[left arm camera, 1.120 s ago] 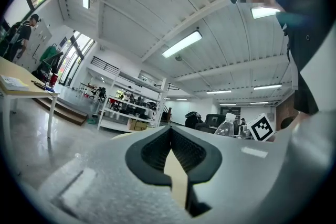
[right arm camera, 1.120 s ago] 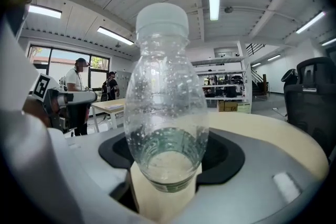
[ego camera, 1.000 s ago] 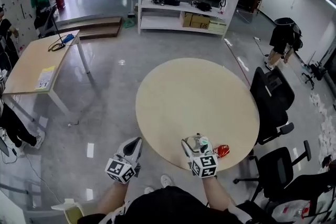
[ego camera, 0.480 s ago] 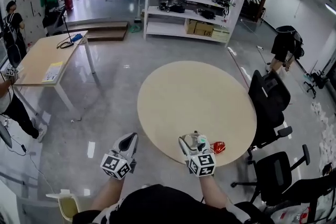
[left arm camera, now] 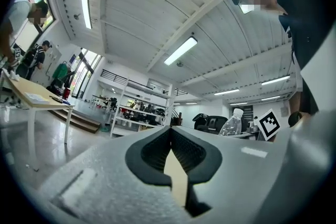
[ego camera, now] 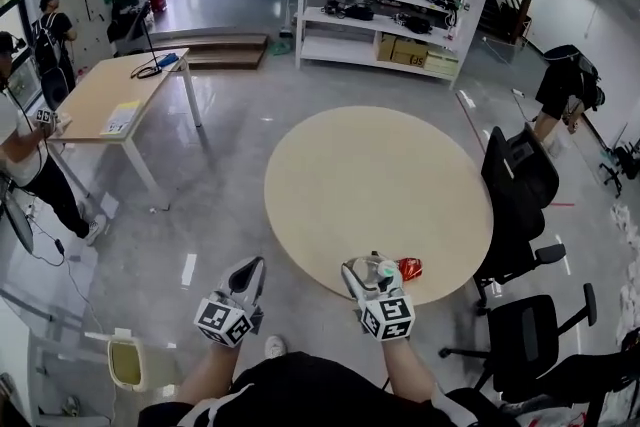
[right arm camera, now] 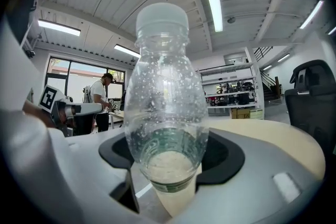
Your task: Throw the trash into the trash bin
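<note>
My right gripper (ego camera: 368, 269) is shut on a clear plastic bottle (ego camera: 380, 268) with a white cap, held upright over the near edge of the round table (ego camera: 380, 175). In the right gripper view the bottle (right arm camera: 165, 97) fills the middle, standing between the fingers of the right gripper (right arm camera: 169, 165). A crumpled red wrapper (ego camera: 408, 267) lies on the table just right of it. My left gripper (ego camera: 250, 270) hangs over the floor left of the table, shut and empty (left arm camera: 171, 132). A small bin (ego camera: 130, 362) with a yellowish liner stands on the floor at the lower left.
Two black office chairs (ego camera: 520, 185) (ego camera: 530, 335) stand right of the round table. A rectangular wooden table (ego camera: 110, 100) and a person (ego camera: 25, 155) are at the left. White shelves (ego camera: 390, 5) stand at the back. Grey floor lies between me and the bin.
Both grippers have drawn back toward the table's near edge, the bottle still held. The view has swung left, and the bin at the lower left has come further into view.
</note>
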Available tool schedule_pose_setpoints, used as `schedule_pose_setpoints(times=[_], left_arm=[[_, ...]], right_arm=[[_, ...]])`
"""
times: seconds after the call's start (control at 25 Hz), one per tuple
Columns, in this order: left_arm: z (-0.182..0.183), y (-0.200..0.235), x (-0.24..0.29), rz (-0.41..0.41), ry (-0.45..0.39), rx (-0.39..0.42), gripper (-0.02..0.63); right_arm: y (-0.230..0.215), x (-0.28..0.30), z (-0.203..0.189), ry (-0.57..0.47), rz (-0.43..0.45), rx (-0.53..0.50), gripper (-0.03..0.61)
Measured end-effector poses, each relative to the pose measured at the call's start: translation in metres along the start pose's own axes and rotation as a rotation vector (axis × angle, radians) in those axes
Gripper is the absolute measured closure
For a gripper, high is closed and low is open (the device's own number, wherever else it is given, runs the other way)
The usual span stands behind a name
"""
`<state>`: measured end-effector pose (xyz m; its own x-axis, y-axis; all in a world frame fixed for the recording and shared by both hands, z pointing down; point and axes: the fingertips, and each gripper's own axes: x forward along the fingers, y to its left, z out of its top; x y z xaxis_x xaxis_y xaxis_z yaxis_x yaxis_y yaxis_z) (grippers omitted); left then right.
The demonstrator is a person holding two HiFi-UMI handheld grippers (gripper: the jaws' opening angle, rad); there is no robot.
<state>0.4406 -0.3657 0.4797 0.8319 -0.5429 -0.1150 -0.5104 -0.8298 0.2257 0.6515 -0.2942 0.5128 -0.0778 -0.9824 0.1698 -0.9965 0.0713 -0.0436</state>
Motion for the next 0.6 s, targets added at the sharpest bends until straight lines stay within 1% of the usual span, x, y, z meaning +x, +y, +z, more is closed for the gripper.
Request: schedule_pose_setpoints(times=[0.36,0.6], left_arm=[[-0.030,-0.029,-0.096,0.201,0.026,-0.016,0.612],[-0.013,-0.027,-0.151,0.313,-0.008,0.029,0.612]], right_arm=[[0.032,-0.033,-0.033,0.038,0.141,0.025,0.255],[0.087,-0.035,-0.024,0.026,0.270,-0.015,0.255]])
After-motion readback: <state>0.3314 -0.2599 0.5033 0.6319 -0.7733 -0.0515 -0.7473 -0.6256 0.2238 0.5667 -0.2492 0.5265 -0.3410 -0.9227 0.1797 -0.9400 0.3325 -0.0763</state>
